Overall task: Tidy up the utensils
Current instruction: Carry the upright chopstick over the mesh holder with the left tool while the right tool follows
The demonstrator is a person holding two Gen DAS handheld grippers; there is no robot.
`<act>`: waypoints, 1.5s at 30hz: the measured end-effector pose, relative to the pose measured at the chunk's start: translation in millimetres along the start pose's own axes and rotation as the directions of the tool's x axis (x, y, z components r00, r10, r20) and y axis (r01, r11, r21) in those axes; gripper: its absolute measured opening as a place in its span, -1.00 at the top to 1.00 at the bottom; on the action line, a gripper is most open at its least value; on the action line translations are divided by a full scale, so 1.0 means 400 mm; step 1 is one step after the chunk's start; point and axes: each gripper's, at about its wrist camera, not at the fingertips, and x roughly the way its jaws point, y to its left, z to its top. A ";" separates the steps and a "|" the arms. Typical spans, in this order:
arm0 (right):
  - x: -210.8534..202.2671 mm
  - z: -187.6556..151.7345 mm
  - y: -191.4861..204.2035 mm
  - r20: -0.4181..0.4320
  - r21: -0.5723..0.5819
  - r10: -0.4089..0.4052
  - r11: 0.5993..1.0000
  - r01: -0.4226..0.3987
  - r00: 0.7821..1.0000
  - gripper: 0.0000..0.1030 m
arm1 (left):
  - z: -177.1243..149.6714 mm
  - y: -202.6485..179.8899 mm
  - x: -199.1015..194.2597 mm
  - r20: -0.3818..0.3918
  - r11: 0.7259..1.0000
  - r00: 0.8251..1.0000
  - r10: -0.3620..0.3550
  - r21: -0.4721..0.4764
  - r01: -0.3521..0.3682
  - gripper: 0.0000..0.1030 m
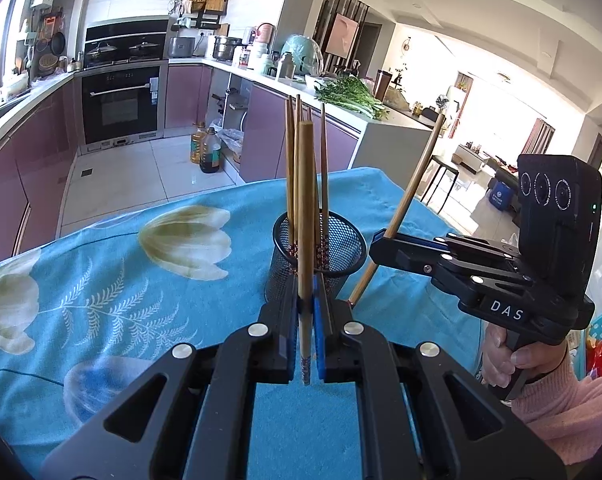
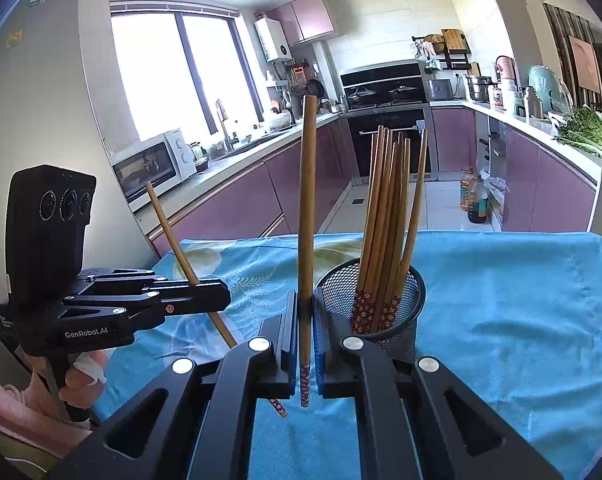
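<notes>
Left wrist view: the left gripper (image 1: 307, 312) clamps one chopstick (image 1: 305, 208) upright, ready to drop into the holder (image 1: 341, 236) at 12 o'clock. At 3 o'clock the right gripper (image 1: 381, 240) clamps another.

Right wrist view: the holder (image 2: 405, 280) is at 1 o'clock, near the cloth's (image 2: 521, 312) far edge, with free room above its rim.

I see a blue floral tablecloth (image 2: 501, 300), white microwave (image 2: 153, 166) on the counter by the window, black built-in oven (image 1: 121, 106), two amber oil bottles (image 1: 207, 150) on the floor, leafy greens (image 1: 349, 94).
</notes>
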 end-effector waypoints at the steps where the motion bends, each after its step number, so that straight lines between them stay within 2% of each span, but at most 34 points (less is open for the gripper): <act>1: -0.001 0.000 0.003 0.003 -0.001 -0.002 1.000 0.002 1.000 0.88 | 0.002 -0.001 0.000 0.000 1.000 1.000 -0.001 0.002 0.001 0.86; 45: -0.082 0.042 0.016 0.111 -0.048 -0.008 0.999 0.014 0.994 0.88 | 0.108 -0.070 -0.062 0.099 0.996 0.995 -0.013 0.087 0.005 0.86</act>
